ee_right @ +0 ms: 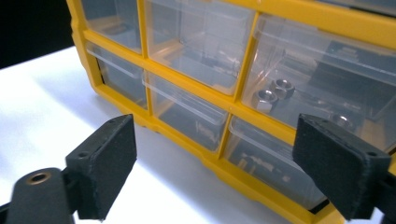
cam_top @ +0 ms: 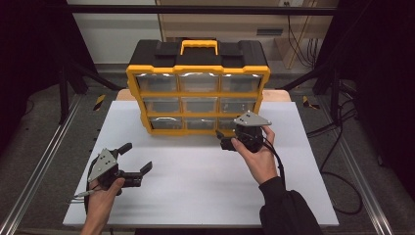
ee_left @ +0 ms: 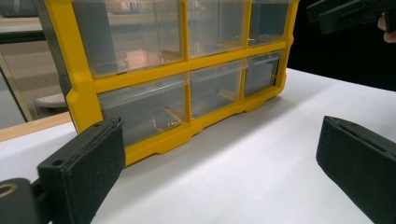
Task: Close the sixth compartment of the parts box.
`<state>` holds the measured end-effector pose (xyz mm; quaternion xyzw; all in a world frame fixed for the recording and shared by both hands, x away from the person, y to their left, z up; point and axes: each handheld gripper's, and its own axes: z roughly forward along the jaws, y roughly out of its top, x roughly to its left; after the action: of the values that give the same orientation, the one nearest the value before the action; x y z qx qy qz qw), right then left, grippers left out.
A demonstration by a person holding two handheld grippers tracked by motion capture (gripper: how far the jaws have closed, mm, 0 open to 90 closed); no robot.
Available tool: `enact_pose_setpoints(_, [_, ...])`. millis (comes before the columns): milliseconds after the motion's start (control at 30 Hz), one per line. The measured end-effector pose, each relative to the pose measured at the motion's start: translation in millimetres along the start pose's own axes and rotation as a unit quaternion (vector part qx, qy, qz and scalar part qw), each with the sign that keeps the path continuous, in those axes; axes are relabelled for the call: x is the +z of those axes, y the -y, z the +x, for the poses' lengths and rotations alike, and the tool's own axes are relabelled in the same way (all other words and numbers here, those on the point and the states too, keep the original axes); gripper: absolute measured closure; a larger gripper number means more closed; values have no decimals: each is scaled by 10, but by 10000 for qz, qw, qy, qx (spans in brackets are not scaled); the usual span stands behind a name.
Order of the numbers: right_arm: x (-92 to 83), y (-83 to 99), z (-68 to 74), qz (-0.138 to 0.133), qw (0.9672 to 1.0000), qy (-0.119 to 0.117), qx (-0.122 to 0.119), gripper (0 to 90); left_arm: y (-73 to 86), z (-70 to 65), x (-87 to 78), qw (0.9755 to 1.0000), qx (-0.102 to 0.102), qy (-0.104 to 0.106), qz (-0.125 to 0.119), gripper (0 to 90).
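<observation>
Organizer (cam_top: 198, 93) upright, drawers facing grippers.

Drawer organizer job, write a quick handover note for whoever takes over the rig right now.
Left gripper: open, holding nothing, low over the white table at the near left, well back from the cabinet.
Right gripper: open, nothing between its fingers, close in front of the yellow drawer organizer, facing its lower right drawers.
Organizer stands upright at the far edge of the table. All clear drawers look shut. Hex nuts lie in the middle-row right drawer.
Done: no drawer pulled out, nothing removed.
Left: probably close the right fingers on a lower right drawer front and draw it open; which drawer is meant I cannot tell.
</observation>
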<state>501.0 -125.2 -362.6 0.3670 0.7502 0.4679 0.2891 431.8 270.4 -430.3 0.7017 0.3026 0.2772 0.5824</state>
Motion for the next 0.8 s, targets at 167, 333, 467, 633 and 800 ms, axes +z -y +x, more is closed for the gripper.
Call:
enact_pose_setpoints(167, [-52,-2,-1,-219,9996,97,-117,133,1,-1,0,10000,-4,2,-3,12])
enact_pose_setpoints(333, [-96,11,-8,-365,9985,287,-290,131,1,-6,4,10000,19,20,23,12])
enact_pose_setpoints(467, [-149,20,-39,-473,9979,313,-319,127,2,-7,8,10000,22,22,23,12])
enact_pose_setpoints(633, [-213,72,-44,-565,9975,267,-324,139,0,-11,8,10000,25,26,17,12])
enact_pose_setpoints(800, [-250,161,-40,-608,9974,-46,-376,120,0,-14,7,10000,24,30,17,12])
